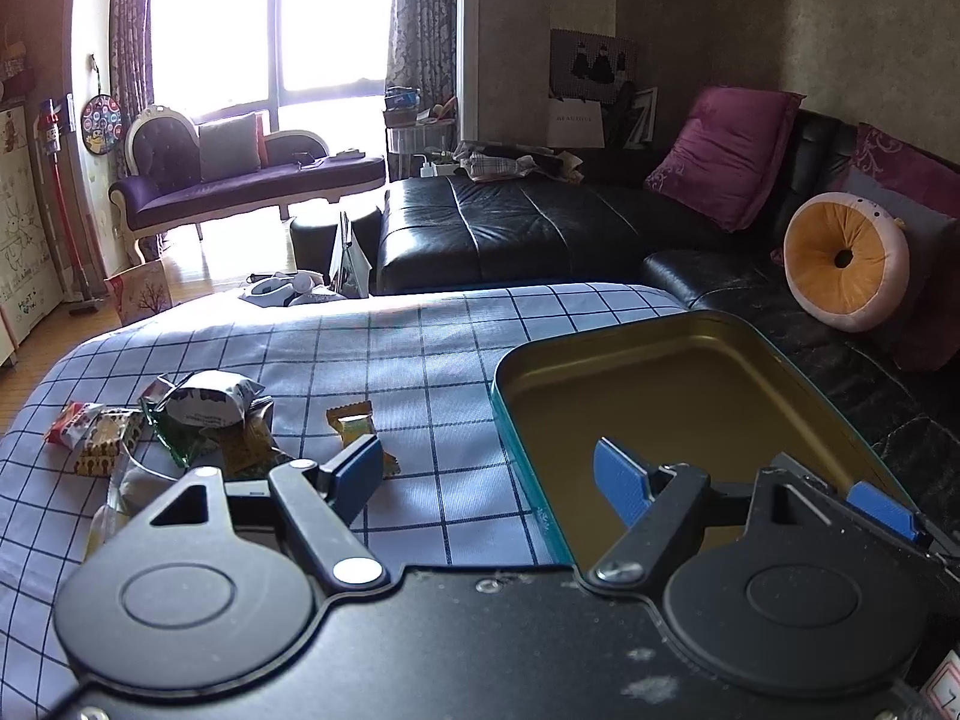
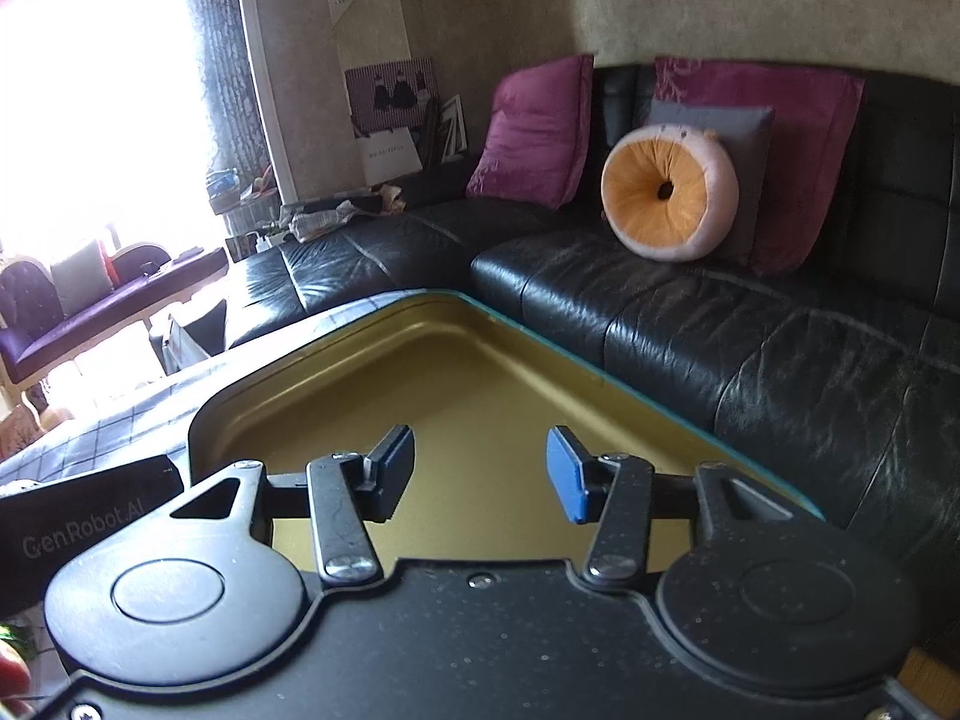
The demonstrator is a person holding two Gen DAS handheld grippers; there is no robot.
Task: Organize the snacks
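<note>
Left wrist view, left to right. At middle left, on the blue checked tablecloth (image 1: pixel 372 342): a heap of snack packets (image 1: pixel 180 426), red-and-white wrappers at the far left edge, a white crumpled pack on top, green and yellow ones under it. Just right of the heap, a small orange wrapped candy (image 1: pixel 351 423), apart from the pile and partly hidden by the left finger pad. Lower centre: left gripper (image 1: pixel 489 477), jaws spread wide, nothing between the pads, left pad over the cloth, right pad over the tin. Right half: open tin (image 1: pixel 630 354) with teal rim and gold inside, no snack visible in it. Behind, upper right: black leather sofa (image 1: pixel 540 222) with a round orange cushion (image 1: pixel 840 258).

Right wrist view, left to right. Lower left edge: black body of the other tool. Centre: same tin (image 2: pixel 384 360), gold floor bare where visible. Lower centre: right gripper (image 2: pixel 480 474), jaws standing well apart over the tin, gripping nothing. Upper right: sofa and orange cushion.
</note>
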